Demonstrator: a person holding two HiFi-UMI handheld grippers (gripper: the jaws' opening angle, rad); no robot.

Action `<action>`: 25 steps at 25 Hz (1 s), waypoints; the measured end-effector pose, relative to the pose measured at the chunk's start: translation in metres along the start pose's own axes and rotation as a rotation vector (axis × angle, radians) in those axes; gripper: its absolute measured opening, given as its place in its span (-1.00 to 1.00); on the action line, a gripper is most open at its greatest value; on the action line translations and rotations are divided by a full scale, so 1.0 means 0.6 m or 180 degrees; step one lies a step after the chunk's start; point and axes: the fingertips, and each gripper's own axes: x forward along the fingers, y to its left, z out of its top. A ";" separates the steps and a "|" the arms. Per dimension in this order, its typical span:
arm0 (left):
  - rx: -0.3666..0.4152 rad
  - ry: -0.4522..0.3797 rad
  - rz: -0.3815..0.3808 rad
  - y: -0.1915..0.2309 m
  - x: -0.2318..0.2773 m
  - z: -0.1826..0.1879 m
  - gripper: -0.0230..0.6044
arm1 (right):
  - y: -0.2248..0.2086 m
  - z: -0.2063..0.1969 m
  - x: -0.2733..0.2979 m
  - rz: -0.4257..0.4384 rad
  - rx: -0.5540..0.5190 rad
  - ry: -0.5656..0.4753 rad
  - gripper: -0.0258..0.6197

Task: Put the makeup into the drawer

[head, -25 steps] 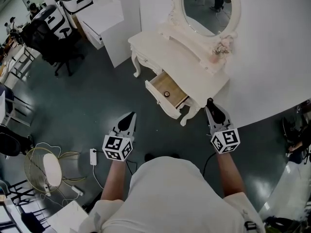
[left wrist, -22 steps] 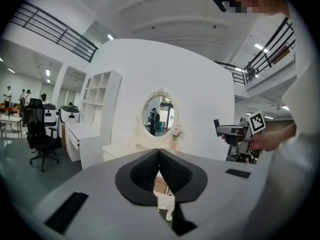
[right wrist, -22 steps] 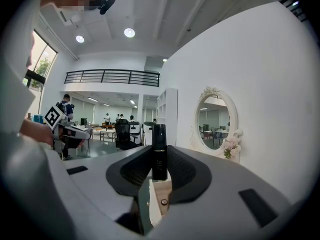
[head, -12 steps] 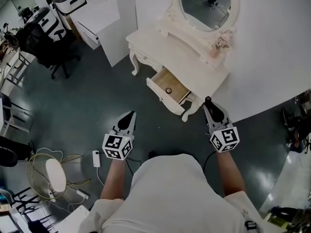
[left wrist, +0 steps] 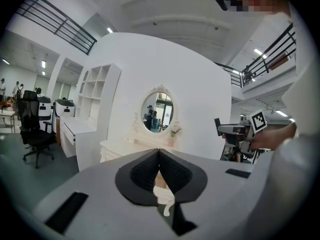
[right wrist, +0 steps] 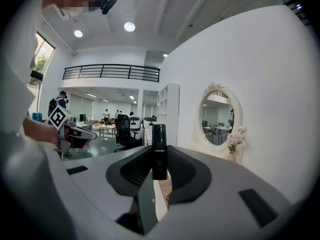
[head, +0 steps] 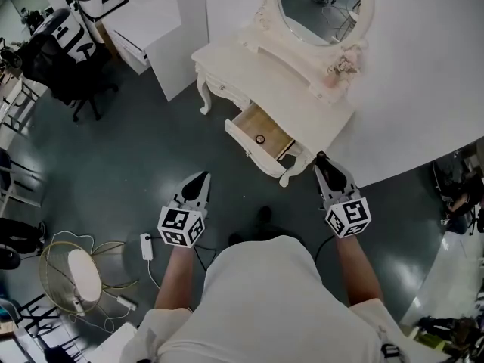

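A person stands facing a cream counter (head: 257, 70) with an oval mirror (head: 325, 6), a two-jaw gripper in each hand, with the job of stowing makeup apparently in mid-course. The right gripper (head: 323, 159) is clamped at a middling width on a slim black makeup tube (right wrist: 159, 151), which stands upright between the jaws with its top poking above them. The left gripper (head: 201, 178) carries nothing, its jaws pressed together. In the head view the counter's single drawer (head: 271, 131) is pulled out at about 11 o'clock from the right gripper and 1 o'clock from the left, near the former but not yet beneath it. A small dark round item (head: 260, 139) already lies on the drawer's wooden floor, though what it is cannot be made out. Judging by this, opening the drawer is done and the tube has been picked up. What appears to remain is carrying the tube over the open drawer, lowering it inside and letting go. No other loose makeup can be made out on the countertop, so this tube may be among the last pieces.
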 end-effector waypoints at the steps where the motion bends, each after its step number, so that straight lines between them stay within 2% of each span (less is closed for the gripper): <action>1: -0.0006 0.0003 0.0000 0.002 0.005 0.000 -0.87 | -0.001 -0.001 0.007 0.0021 -0.0001 0.0013 -0.59; 11: -0.0002 0.0029 0.0141 0.047 0.079 0.020 -0.87 | -0.042 -0.002 0.128 0.0280 0.0034 0.0048 -0.59; 25: -0.0028 0.0140 0.0461 0.077 0.223 0.053 -0.87 | -0.157 -0.007 0.288 0.0641 0.0123 0.0051 -0.59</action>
